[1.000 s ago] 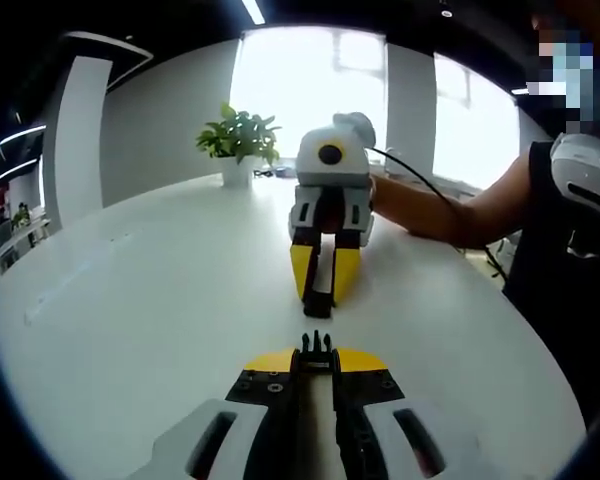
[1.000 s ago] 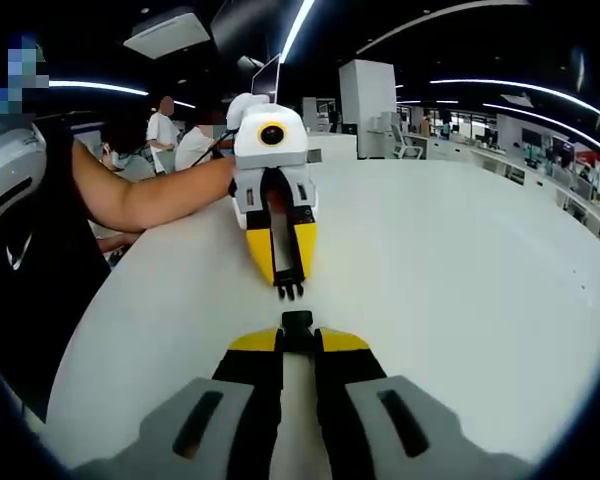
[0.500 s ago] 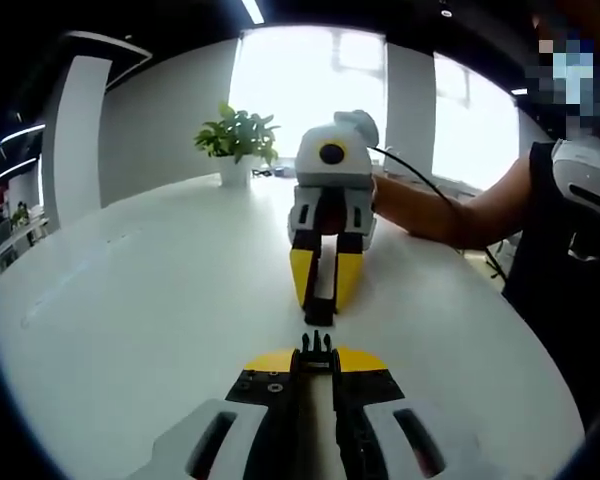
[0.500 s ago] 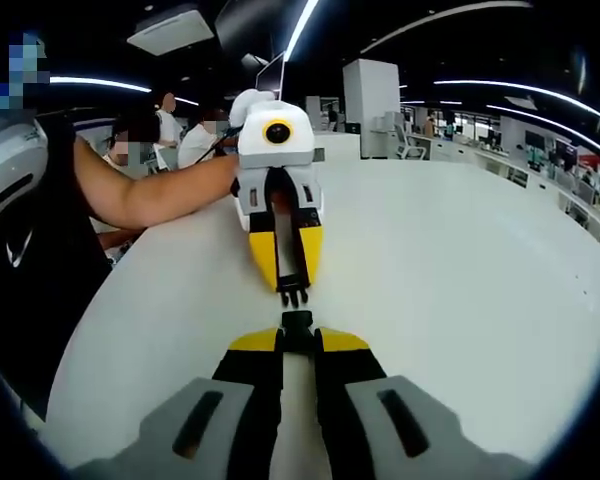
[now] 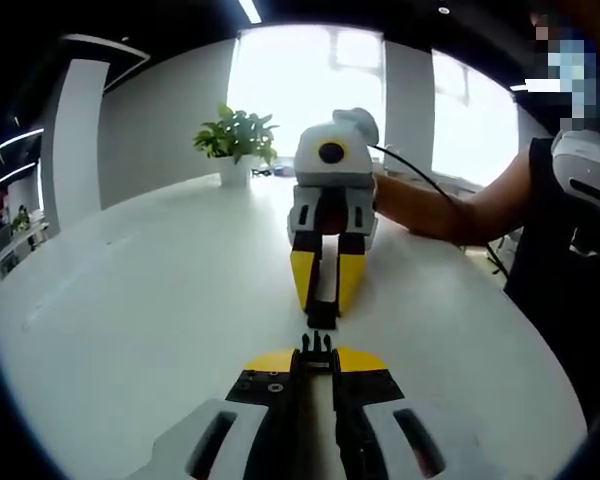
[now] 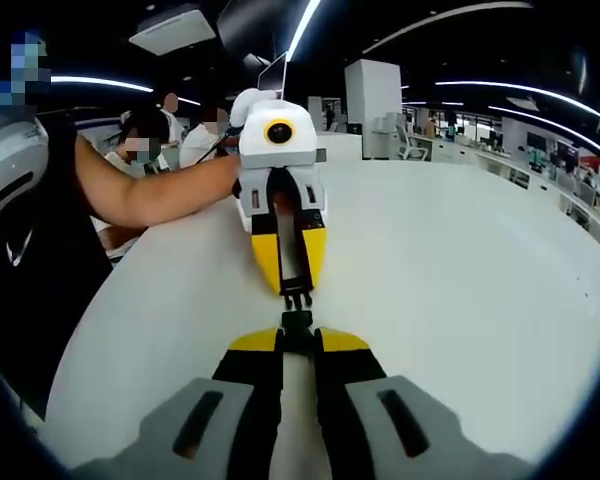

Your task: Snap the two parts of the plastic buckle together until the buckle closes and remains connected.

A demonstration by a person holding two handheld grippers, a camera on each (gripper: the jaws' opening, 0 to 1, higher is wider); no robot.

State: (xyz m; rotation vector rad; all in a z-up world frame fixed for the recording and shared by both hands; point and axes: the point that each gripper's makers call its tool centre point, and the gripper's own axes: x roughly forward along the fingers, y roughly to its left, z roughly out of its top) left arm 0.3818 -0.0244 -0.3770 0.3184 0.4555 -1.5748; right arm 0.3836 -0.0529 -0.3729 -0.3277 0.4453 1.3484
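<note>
Left gripper (image 5: 317,352) clenched on pronged buckle half (image 5: 317,343), prongs forward; right gripper (image 6: 297,333) clenched on socket half (image 6: 297,321), coaxial, tips nearly touching; bodies hidden between jaws

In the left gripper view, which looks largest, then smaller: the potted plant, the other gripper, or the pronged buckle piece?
1. Right gripper
2. Potted plant, though it stands farther off, so its true size is unsure
3. Pronged buckle piece, held by the left gripper

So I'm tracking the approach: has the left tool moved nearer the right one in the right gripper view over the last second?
Yes. The left tool has come closer across the white table; its pronged black buckle half nearly meets the socket half.
</note>
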